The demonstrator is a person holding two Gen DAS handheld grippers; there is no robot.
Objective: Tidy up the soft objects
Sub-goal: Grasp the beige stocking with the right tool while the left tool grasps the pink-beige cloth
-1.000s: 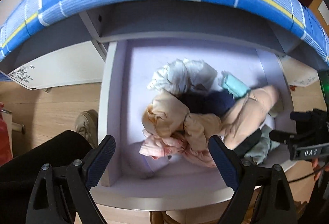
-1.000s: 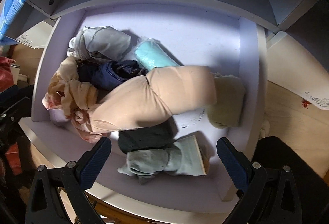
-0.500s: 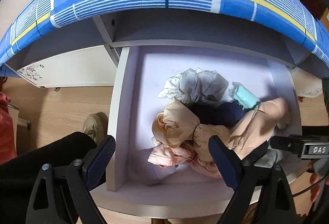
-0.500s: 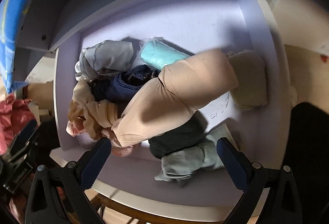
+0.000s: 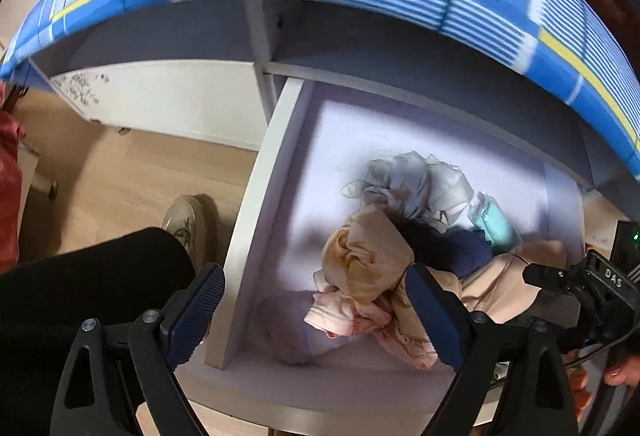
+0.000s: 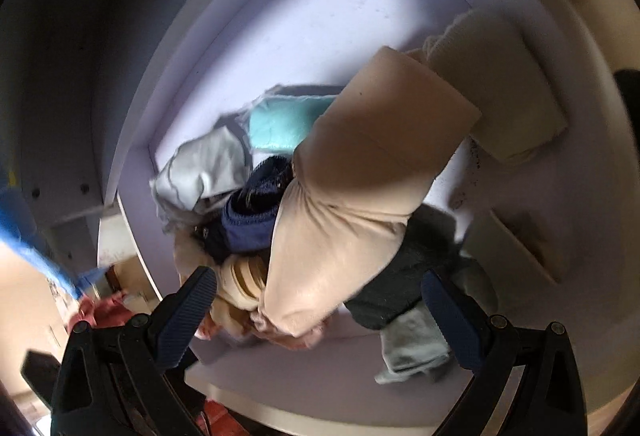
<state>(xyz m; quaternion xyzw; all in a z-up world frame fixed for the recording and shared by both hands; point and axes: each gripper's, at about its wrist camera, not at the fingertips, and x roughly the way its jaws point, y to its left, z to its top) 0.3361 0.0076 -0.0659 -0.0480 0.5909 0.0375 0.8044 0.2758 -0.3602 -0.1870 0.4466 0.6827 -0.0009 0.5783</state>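
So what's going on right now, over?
Both grippers, left and right, open, empty. Clothes pile jumbled in drawer. Nothing blocking.

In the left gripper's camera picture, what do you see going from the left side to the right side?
Red cloth → shoe → white drawer wall → pale grey cloth → mint roll → right gripper.
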